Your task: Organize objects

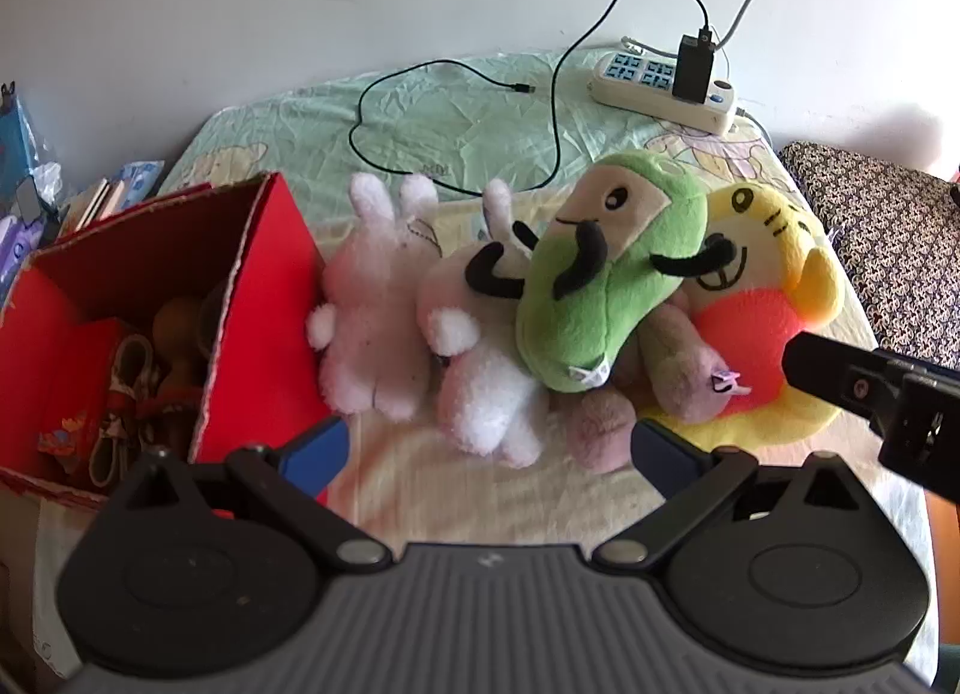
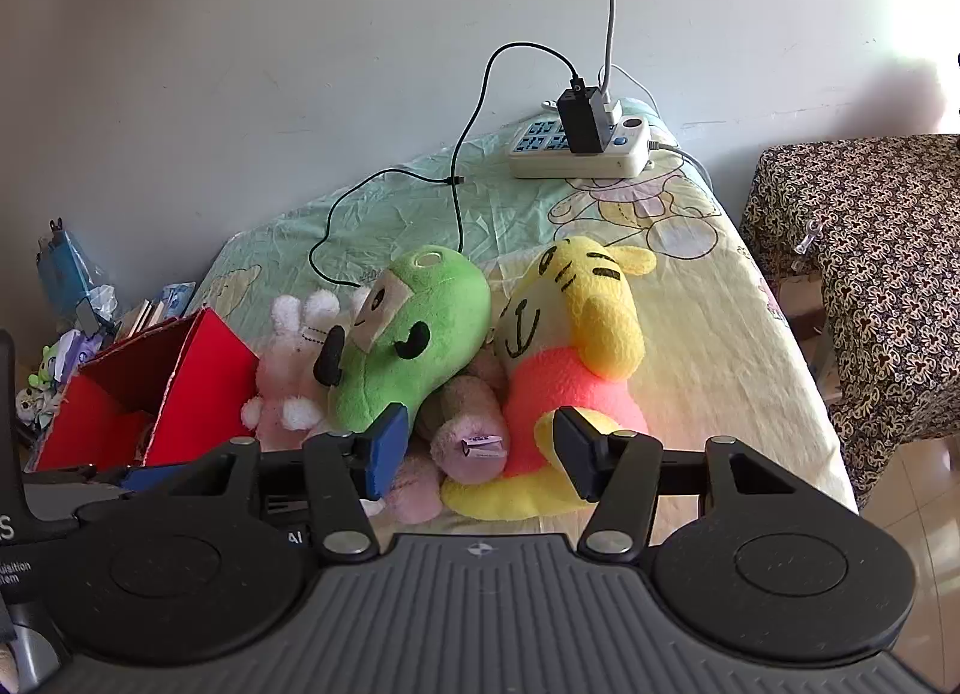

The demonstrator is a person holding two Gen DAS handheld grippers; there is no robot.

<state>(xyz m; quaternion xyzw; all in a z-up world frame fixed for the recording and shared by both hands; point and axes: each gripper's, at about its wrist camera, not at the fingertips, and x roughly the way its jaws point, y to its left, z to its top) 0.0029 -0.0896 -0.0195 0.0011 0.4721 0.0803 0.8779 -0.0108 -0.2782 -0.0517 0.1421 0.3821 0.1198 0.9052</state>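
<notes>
My left gripper (image 1: 486, 448) and right gripper (image 2: 477, 448) both gape wide, holding nothing. The plush toys (image 1: 606, 286) lie heaped mid-frame, unsorted; the red box (image 1: 264, 298) at left holds a few things, so most work remains.

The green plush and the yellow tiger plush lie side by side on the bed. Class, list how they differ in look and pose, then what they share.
The green plush is plain green with black limbs; the yellow tiger plush has a pink-orange belly and black stripes. The green plush lies on top of the pink toys; the yellow tiger plush rests on the sheet. Both are soft toys outside the red box, touching each other.
</notes>
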